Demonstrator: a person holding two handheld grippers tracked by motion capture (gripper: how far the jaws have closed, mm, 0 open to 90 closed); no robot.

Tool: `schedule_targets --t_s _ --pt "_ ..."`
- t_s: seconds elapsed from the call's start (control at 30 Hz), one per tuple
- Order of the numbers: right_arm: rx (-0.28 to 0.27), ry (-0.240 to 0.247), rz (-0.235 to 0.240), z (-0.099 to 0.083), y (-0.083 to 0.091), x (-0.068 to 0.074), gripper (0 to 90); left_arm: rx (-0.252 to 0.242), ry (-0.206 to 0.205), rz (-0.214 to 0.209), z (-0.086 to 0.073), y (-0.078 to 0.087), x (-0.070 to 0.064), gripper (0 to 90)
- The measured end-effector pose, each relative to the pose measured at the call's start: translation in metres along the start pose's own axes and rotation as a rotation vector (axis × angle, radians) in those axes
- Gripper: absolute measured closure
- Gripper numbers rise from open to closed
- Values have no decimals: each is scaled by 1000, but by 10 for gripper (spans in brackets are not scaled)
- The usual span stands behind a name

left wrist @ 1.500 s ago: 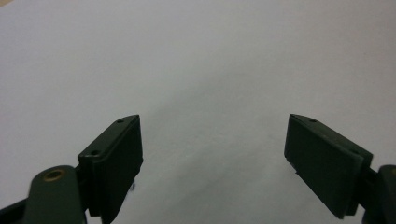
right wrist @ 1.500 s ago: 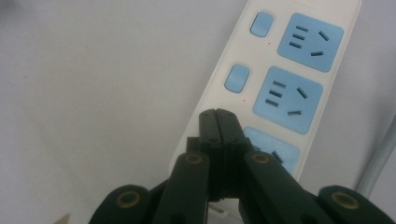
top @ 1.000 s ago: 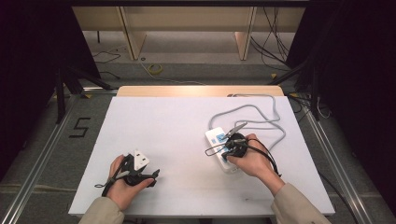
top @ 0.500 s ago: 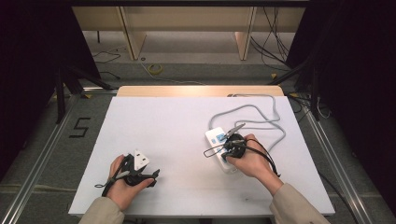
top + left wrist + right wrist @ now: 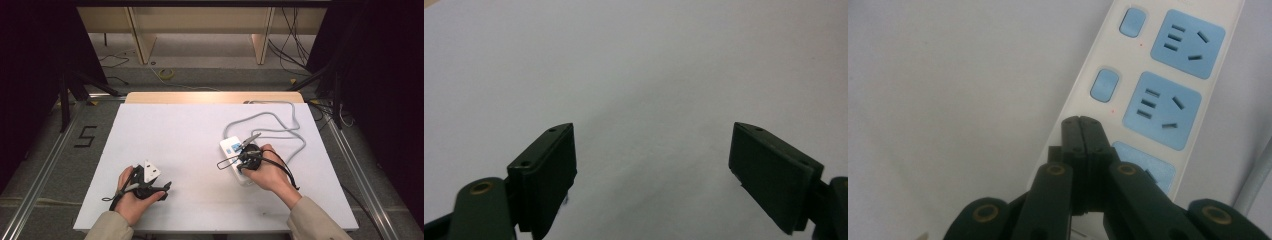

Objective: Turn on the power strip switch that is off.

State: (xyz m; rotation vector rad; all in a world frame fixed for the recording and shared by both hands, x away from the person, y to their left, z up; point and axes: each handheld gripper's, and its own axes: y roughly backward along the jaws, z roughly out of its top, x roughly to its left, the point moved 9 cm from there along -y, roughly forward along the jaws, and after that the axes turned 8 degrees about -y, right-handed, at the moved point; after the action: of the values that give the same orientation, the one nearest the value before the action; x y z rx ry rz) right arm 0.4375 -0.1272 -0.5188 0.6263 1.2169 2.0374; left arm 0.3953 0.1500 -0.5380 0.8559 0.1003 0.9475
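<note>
- Pressing a switch button (image 5: pixel 1104 85) on the white power strip (image 5: pixel 234 159) is judged the step in hand; the strip lies right of centre on the table (image 5: pixel 175 145).
- Right gripper (image 5: pixel 1082 131): jaws are pressed together, empty, tip held over the strip's edge just below that button.
- A straight, gentle push with the closed tip centred on the button is advised, so the strip is not skidded.
- Left gripper (image 5: pixel 651 165): jaws are spread, empty, kept well left of the strip over bare table.
- Counted beside the right gripper: two buttons, two full blue sockets, a third partly hidden; one grey cord (image 5: pixel 280 131).
</note>
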Motion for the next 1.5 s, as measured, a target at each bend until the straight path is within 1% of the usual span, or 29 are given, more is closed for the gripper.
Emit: schedule_targets --t_s 0.1,0.27,0.53,0.67,0.8,0.87,1.0,1.03,1.1,1.27,1.5 --pt "3 -7 10 0 0 0 900 -1 0 0 0 0 0 190" --pt "5 -13 12 0 0 0 900 -1 1 0 0 0 0 190" --pt "3 -17 1 0 -2 -1 900 -1 -1 0 0 0 -1 190" --pt "3 -8 -6 0 -1 0 900 -1 -1 -1 0 0 0 190" --pt "1 -16 8 0 -1 -1 900 1 -3 -1 -1 0 0 190" --pt "-2 -21 17 0 -1 -1 900 -3 3 1 0 -1 1 190" --pt "-13 -13 24 0 -1 -1 900 -2 2 -2 0 -1 0 190" --pt "-15 -16 30 0 0 0 900 -3 2 0 0 -1 1 190" --pt "-11 -7 40 0 0 1 896 -4 4 0 0 0 1 190" --pt "-14 7 41 0 1 5 886 -4 5 0 0 -1 1 190" --pt "-26 0 38 1 3 3 874 0 0 -3 -1 -1 0 190"
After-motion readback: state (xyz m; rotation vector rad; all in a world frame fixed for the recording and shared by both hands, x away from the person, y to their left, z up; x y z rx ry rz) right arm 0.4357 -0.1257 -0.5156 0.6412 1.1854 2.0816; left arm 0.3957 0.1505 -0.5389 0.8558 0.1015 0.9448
